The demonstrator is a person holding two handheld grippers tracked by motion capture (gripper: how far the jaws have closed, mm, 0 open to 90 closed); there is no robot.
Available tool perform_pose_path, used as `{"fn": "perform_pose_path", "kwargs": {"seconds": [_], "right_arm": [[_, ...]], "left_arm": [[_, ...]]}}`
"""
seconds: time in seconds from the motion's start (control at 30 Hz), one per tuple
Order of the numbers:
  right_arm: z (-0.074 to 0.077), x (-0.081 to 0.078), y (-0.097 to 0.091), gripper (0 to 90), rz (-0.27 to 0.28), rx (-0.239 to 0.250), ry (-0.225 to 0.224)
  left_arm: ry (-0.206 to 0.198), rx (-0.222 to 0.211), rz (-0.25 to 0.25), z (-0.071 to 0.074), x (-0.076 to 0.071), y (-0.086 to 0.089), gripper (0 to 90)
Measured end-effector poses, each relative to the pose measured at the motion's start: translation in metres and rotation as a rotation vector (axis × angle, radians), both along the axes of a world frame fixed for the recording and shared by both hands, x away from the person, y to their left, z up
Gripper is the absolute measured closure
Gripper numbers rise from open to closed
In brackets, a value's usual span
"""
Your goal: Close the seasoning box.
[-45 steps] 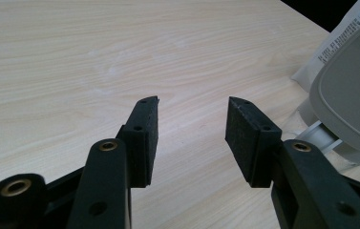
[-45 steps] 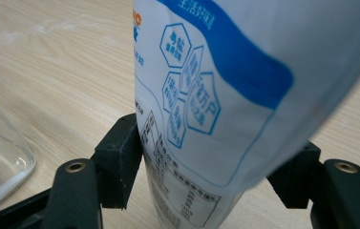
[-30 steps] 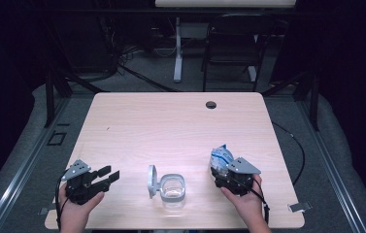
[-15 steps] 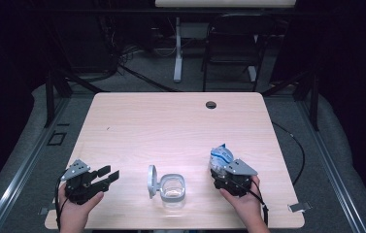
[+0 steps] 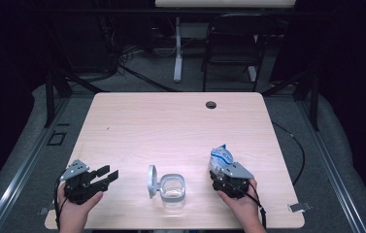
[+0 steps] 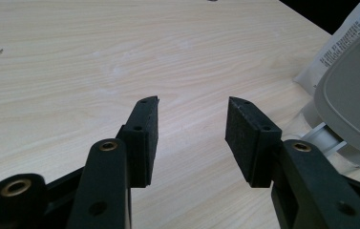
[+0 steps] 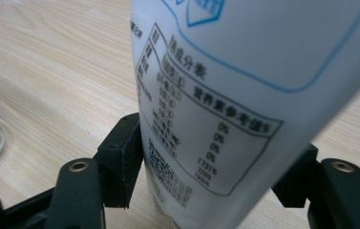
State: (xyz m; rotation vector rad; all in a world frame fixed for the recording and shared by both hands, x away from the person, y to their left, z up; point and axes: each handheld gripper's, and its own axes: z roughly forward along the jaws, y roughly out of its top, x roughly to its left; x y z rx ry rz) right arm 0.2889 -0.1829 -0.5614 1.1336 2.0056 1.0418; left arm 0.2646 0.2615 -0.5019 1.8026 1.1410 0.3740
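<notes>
Your left claw (image 5: pixel 107 174) rests near the front left corner of the pale wooden worktop (image 5: pixel 171 126), jaws apart with nothing between them. Your right claw (image 5: pixel 222 170) clasps a white-and-blue printed pouch (image 5: pixel 221 156). Between them sits a clear square glass container (image 5: pixel 173 189), its grey hinged lid (image 5: pixel 151 180) standing upright.

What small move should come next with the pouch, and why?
Probably carry the white pouch over the clear container: the right hand-held gripper is clamped on the pouch, the container's lid stands open, and the left hand-held gripper waits open beside it.
</notes>
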Motion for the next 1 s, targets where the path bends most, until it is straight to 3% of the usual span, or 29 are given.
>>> {"fn": "perform_pose_path", "kwargs": {"seconds": [1.0], "right_arm": [[-0.0087,-0.0007,0.0006,39.5,-0.020,0.040,-0.013]], "left_arm": [[0.001,-0.005,0.008,-0.0011,0.0005,0.0019,55.5]]}}
